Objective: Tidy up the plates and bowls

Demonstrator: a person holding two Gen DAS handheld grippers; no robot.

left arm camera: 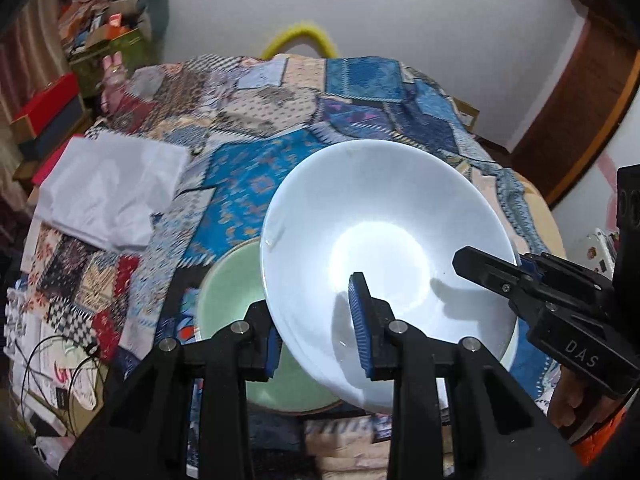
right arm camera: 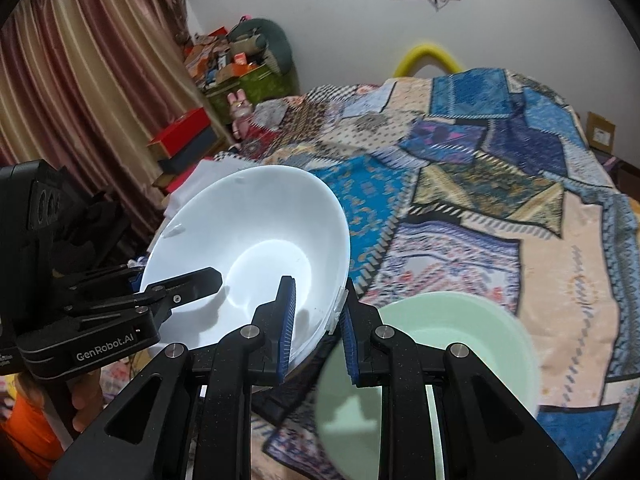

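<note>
A white bowl is held tilted in the air over the patchwork bed cover. My left gripper is shut on its near left rim, one pad inside, one outside. My right gripper is shut on the opposite rim of the same white bowl. The right gripper also shows in the left wrist view, and the left gripper shows in the right wrist view. A pale green bowl lies on the bed under the white one; it also shows in the right wrist view.
A folded white cloth lies on the bed's left part. The patchwork cover spreads far and right. Boxes and clutter stand by the curtain at left. Cables lie at near left.
</note>
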